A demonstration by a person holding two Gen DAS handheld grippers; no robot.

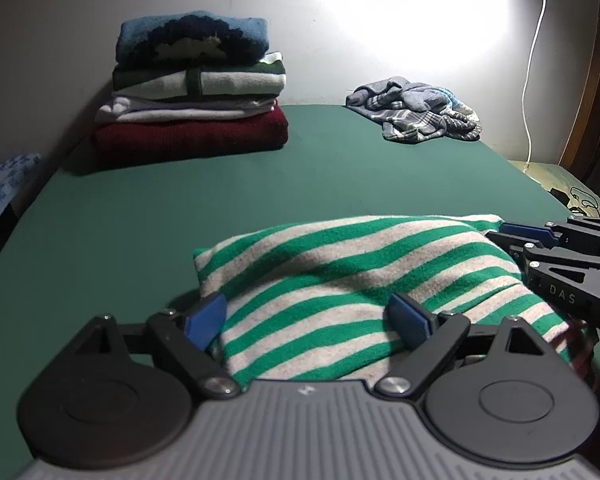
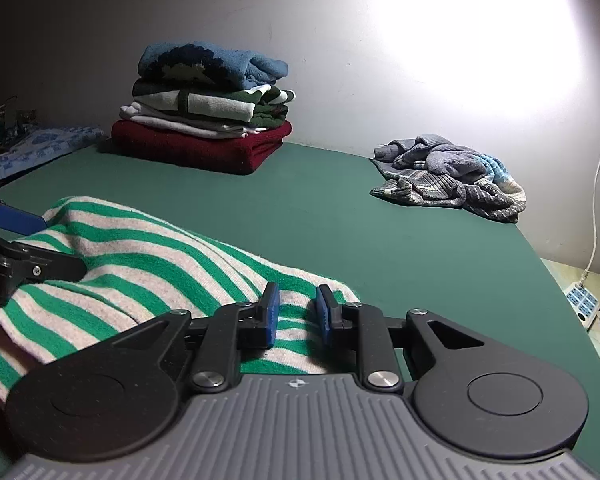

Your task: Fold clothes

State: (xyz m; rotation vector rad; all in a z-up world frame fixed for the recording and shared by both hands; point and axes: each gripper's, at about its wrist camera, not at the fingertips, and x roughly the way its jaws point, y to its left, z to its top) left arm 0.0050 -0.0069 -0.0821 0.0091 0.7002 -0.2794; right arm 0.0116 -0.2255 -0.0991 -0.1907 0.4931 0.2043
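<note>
The left gripper sits low at the near edge of the counter, tilted downward, its jaws spread wide. Its blue pads straddle the near part of the green-and-cream striped sweater; the left pad stands just at the sweater's left edge and the right pad lies over the cloth, neither pressing it.

The right gripper also points downward over the sweater's right end, close to the counter's near edge. Its jaws are narrowed to a small gap with striped cloth showing between and under the pads; whether they pinch the cloth cannot be told. In the left wrist view this gripper reaches in from the right, its fingertips at the sweater's far right corner.

The sweater lies folded and slightly humped along the near side of the counter, its stripes running slantwise.

At the far left corner stands a stack of folded clothes: a dark red piece at the bottom, white, then green-and-white, and a blue knit on top. Near the far right corner lies a crumpled grey-blue garment. A white cable hangs down the wall at the right.
</note>
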